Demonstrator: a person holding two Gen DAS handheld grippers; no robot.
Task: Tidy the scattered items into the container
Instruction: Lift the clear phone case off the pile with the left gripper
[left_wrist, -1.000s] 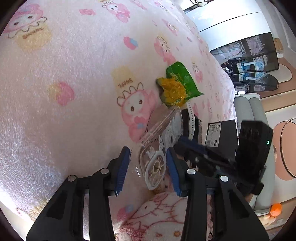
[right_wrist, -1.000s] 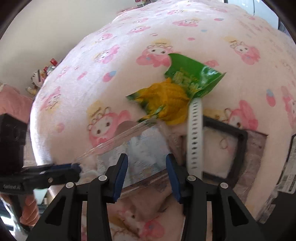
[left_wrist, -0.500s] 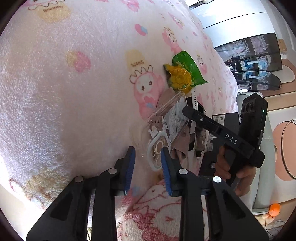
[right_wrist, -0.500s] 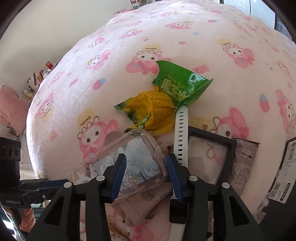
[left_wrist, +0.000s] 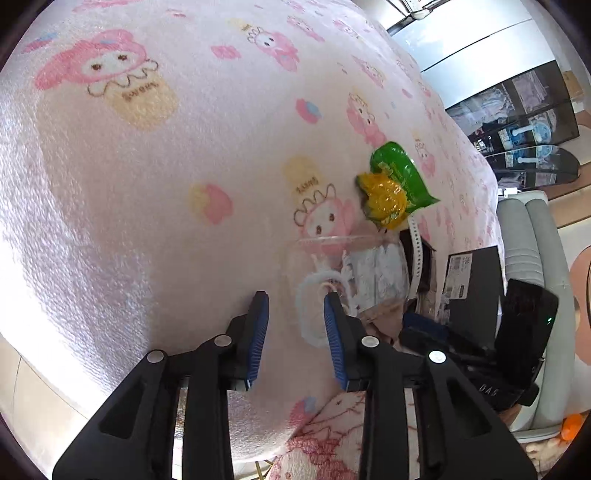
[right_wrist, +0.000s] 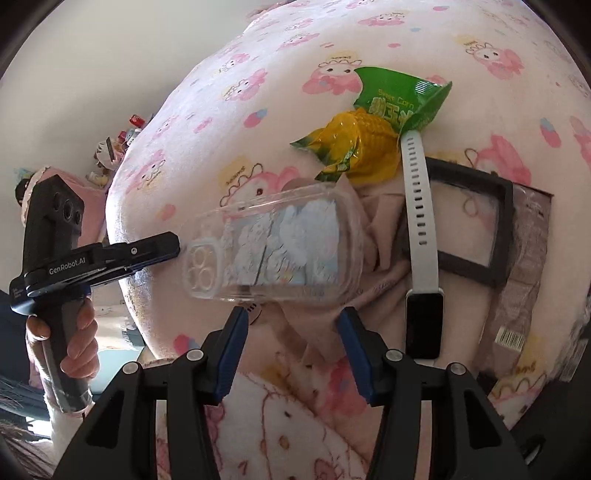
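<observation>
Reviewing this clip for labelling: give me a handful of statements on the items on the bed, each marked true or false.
1. The corn snack packet is green and yellow. True.
2. The watch has a black strap. False: the strap is white; only its face is dark.
3. The clear phone case lies camera end toward the left gripper. True.
4. The right gripper is clamped on the watch. False: its jaws are opening, with nothing between them.
5. The black frame lies on the pink blanket. True.
</observation>
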